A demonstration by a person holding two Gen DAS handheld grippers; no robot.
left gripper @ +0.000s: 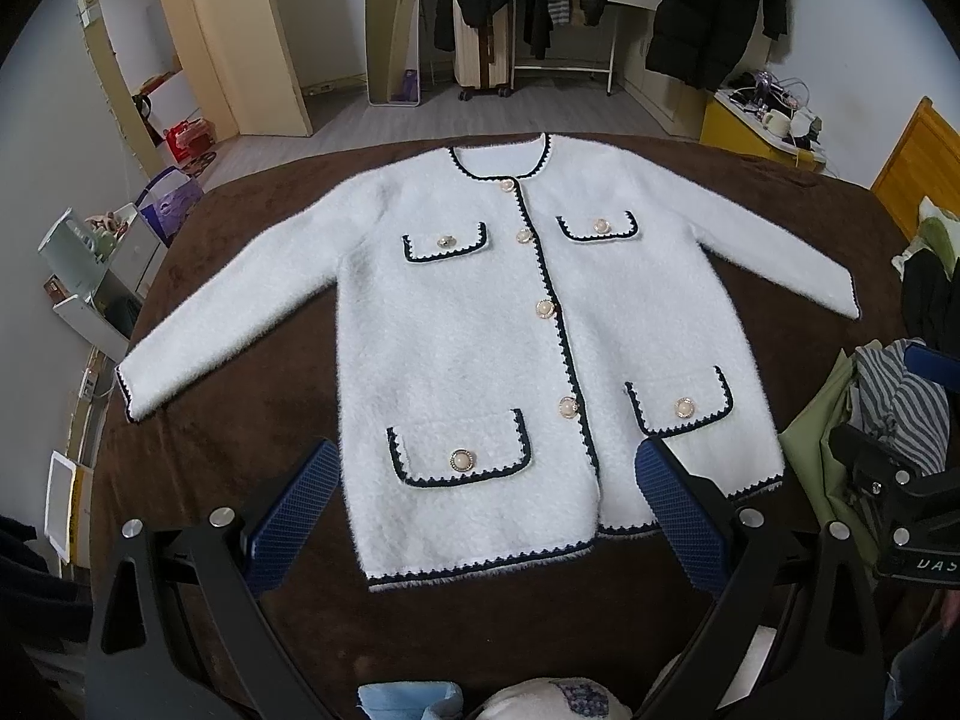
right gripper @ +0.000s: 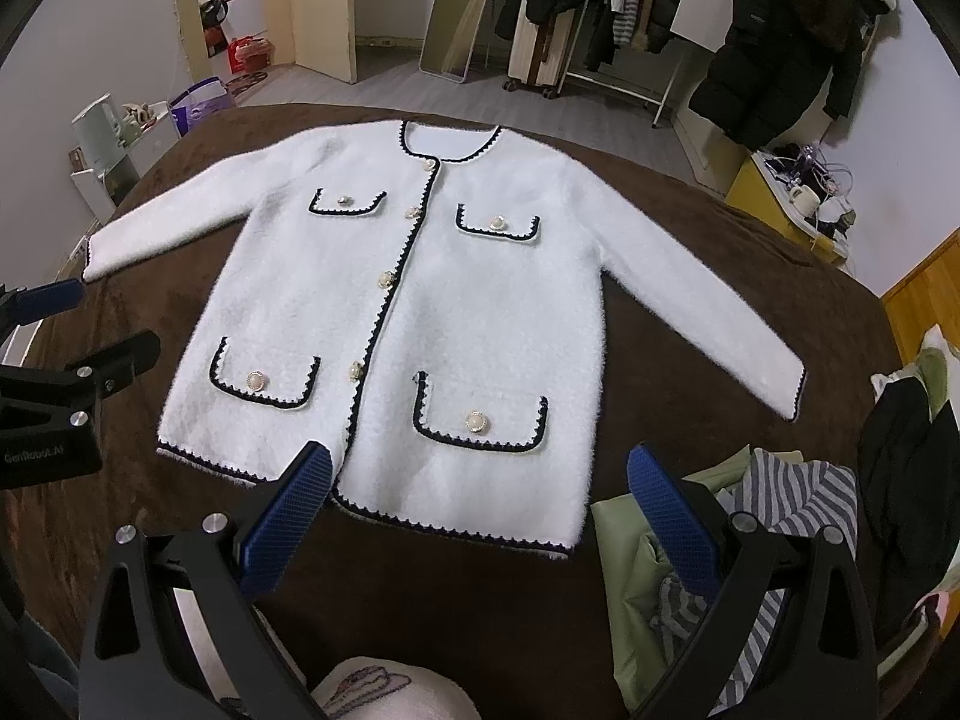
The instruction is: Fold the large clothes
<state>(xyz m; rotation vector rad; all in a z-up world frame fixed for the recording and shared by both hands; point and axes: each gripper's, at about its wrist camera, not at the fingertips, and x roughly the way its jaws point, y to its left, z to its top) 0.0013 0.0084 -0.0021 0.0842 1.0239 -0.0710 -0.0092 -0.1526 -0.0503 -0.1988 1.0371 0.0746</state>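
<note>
A white fluffy cardigan (left gripper: 456,324) with navy trim, pearl buttons and several flap pockets lies flat, front up, on a brown blanket (left gripper: 240,420). Both sleeves are spread outward. In the right wrist view the cardigan (right gripper: 468,312) fills the middle, hem toward me. My left gripper (left gripper: 489,492) hovers open above the hem, holding nothing. My right gripper (right gripper: 480,498) is open too, above the hem's right part, with nothing between its blue pads (right gripper: 672,516). The left gripper (right gripper: 54,360) shows at the right wrist view's left edge.
A pile of green and striped clothes (right gripper: 750,540) lies right of the cardigan on the brown blanket (right gripper: 690,240). A yellow side table (left gripper: 744,126) with a mug stands far right. A clothes rack (left gripper: 564,0), suitcase and mirror stand at the back. White shelves (left gripper: 96,276) sit left.
</note>
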